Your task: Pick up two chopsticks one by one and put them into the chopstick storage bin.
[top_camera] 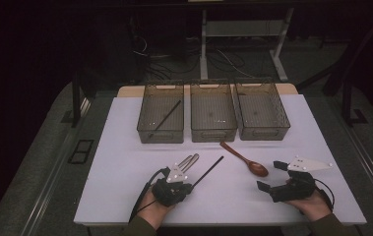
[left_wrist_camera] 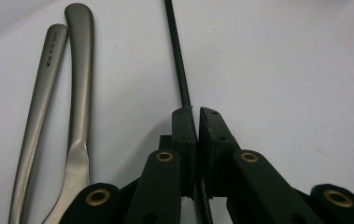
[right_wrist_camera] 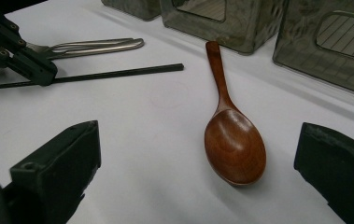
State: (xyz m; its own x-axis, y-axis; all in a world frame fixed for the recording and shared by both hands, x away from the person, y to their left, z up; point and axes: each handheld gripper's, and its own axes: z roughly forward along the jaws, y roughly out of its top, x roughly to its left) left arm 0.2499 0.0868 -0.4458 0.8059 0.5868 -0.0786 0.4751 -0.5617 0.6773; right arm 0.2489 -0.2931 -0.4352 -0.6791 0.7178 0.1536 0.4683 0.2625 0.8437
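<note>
The left gripper (top_camera: 190, 186) sits low on the white table (top_camera: 125, 196), near its front edge, with its jaws closed on a thin black chopstick (top_camera: 208, 171). In the left gripper view the two black pads (left_wrist_camera: 184, 135) stand almost together, and the chopstick (left_wrist_camera: 178, 56) passes straight through the narrow slot between them, running on away from the tips across the bare tabletop. Its near end shows below the pads as well, so the grip falls close to one end of the stick and not at its middle. From the right gripper view the same stick (right_wrist_camera: 114, 73) lies flat on the table, with the left gripper (right_wrist_camera: 44, 77) clamped near its left end; whether the stick is lifted off the surface there is hard to tell.

Just beside the chopstick, on the left gripper's outer side, lie two metal utensil handles (left_wrist_camera: 67, 93), side by side and touching the table, apart from the pads.

The right gripper (top_camera: 267, 178) rests at the table's right front, jaws spread wide with nothing held. A brown wooden spoon (right_wrist_camera: 233, 140) lies bowl-up on the table between and ahead of its two fingers (right_wrist_camera: 62, 163), touching neither.

Across the far side of the table stand three clear bins (top_camera: 213, 132) in a row; the leftmost holds another black chopstick (top_camera: 166, 117) lying aslant.
</note>
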